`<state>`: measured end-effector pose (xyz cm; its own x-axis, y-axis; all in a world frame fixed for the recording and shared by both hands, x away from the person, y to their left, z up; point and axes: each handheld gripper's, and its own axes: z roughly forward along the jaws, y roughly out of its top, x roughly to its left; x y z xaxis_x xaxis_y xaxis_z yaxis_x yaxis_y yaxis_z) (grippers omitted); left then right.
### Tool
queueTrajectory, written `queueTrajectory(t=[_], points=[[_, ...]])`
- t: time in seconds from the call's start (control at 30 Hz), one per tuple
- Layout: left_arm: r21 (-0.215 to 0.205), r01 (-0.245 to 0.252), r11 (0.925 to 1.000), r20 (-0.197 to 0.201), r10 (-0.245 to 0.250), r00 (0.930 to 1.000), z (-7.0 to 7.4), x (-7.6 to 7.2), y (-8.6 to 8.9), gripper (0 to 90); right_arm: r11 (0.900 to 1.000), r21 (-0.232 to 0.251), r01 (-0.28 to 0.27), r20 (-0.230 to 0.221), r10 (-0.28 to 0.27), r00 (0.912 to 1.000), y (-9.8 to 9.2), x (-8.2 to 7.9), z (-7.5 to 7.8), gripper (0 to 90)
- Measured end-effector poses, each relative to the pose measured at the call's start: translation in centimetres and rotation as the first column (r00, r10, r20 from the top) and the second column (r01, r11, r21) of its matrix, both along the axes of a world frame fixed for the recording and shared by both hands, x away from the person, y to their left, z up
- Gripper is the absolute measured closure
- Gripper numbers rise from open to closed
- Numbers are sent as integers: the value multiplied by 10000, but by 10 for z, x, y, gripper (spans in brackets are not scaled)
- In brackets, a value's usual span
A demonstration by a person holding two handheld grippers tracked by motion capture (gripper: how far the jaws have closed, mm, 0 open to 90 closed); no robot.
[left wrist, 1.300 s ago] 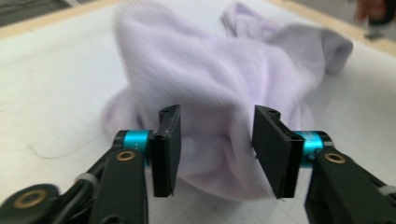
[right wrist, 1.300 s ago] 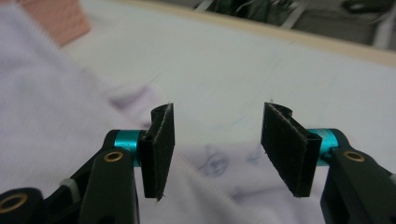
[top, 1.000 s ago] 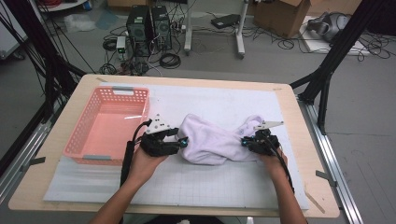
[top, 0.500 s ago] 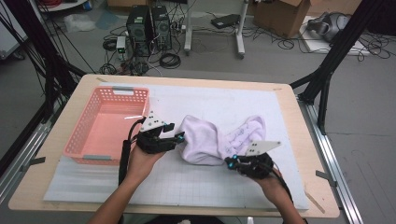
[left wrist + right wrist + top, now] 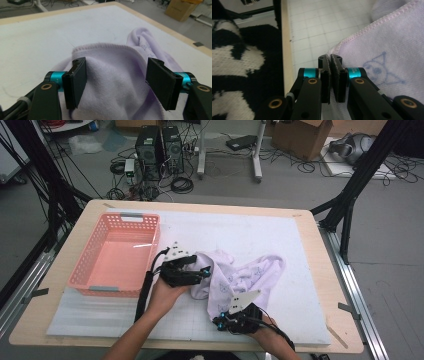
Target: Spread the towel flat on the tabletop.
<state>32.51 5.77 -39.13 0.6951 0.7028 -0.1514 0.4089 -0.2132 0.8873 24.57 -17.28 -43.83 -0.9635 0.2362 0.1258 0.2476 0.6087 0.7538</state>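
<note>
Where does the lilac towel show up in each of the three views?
High view: the lilac towel lies crumpled at table centre, right of the pink basket.
Left gripper view: it fills the lower middle, between the open jaws.
Right gripper view: it covers the right side, its hem pinched.
Shared landmark: the white mat.

Towel [image 5: 240, 275] lies mid-table, right of the basket [image 5: 85, 280]. Left gripper [image 5: 197, 271] sits at its left edge, between basket and towel. Right gripper [image 5: 224, 316] sits at its near corner.
</note>
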Motion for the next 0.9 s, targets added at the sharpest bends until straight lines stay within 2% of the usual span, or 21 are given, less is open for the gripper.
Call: queueTrajectory(t=[0.03, 0.17, 0.23, 0.27, 0.3, 0.33, 0.37, 0.4, 0.43, 0.47, 0.5, 0.53, 0.57, 0.67, 0.7, 0.73, 0.77, 0.8, 0.83, 0.87, 0.9], points=[[347, -50, 9994, -31, 51, 10000, -3, 3, -6, 332, 9998, 122, 127, 29, -127, 9999, -2, 1, 2, 838], [1115, 132, 9937, -467, -81, 9989, -15, 12, -20, 368, 9924, 832, 907, 234, -930, 9954, -20, 8, 15, 627], [1740, 409, 9839, -494, -327, 9982, -20, 13, -24, 513, 9808, 1316, 1442, 309, -1495, 9883, -35, 14, 22, 544], [2087, 649, 9758, -453, -566, 9974, -23, 12, -26, 636, 9707, 1608, 1785, 365, -1866, 9818, -43, 17, 25, 505], [2454, 844, 9658, -426, -762, 9962, -25, 12, -27, 715, 9581, 1860, 2180, 421, -2295, 9724, -51, 20, 27, 487], [2587, 915, 9616, -373, -847, 9957, -27, 11, -28, 758, 9437, 2063, 2587, 527, -2748, 9601, -60, 25, 29, 464], [2610, 922, 9609, -318, -869, 9957, -27, 10, -27, 778, 9292, 2088, 3051, 665, -3247, 9435, -68, 29, 30, 425], [2604, 926, 9611, -319, -873, 9957, -26, 9, -26, 788, 9050, 1996, 3757, 958, -3996, 9117, -78, 36, 30, 389], [2653, 1007, 9589, -318, -957, 9949, -25, 7, -25, 795, 8922, 1842, 4125, 1095, -4357, 8934, -83, 40, 29, 386], [2697, 1094, 9567, -307, -1050, 9940, -23, 6, -23, 800, 8724, 1560, 4632, 1302, -4830, 8659, -90, 47, 28, 388], [2678, 1162, 9564, -319, -1118, 9932, -22, 2, -20, 802, 8578, 1402, 4945, 1416, -5117, 8474, -93, 52, 27, 380], [2684, 1253, 9551, -342, -1205, 9921, -21, 0, -18, 803, 8382, 1200, 5320, 1474, -5450, 8254, -98, 59, 26, 372], [2713, 1351, 9530, -357, -1303, 9908, -20, -4, -14, 803, 8294, 1077, 5482, 1463, -5586, 8164, -100, 64, 25, 360], [2650, 1560, 9515, -580, -1458, 9876, -27, -14, -2, 803, 7945, 109, 6072, 1423, -6023, 7855, -99, 88, 16, 267], [2644, 1591, 9512, -602, -1483, 9871, -29, -16, 1, 803, 7854, -150, 6188, 1422, -6109, 7788, -96, 97, 11, 267], [2614, 1611, 9517, -632, -1497, 9867, -31, -18, 4, 804, 7860, -269, 6177, 1420, -6086, 7806, -94, 101, 7, 268], [2575, 1634, 9524, -635, -1521, 9863, -33, -20, 7, 804, 7880, -531, 6134, 1334, -6032, 7864, -92, 107, 3, 281], [2571, 1684, 9516, -684, -1559, 9854, -34, -21, 9, 804, 7897, -811, 6081, 1221, -5976, 7924, -89, 111, -2, 335], [2598, 1710, 9504, -720, -1576, 9849, -34, -22, 11, 804, 7973, -1111, 5933, 1080, -5838, 8047, -87, 114, -6, 370], [2556, 1730, 9512, -736, -1593, 9845, -35, -22, 13, 805, 7962, -976, 5972, 925, -5902, 8020, -88, 114, -6, 447], [2501, 1749, 9523, -742, -1613, 9841, -35, -22, 15, 804, 7994, -970, 5929, 897, -5863, 8051, -89, 114, -5, 622]])
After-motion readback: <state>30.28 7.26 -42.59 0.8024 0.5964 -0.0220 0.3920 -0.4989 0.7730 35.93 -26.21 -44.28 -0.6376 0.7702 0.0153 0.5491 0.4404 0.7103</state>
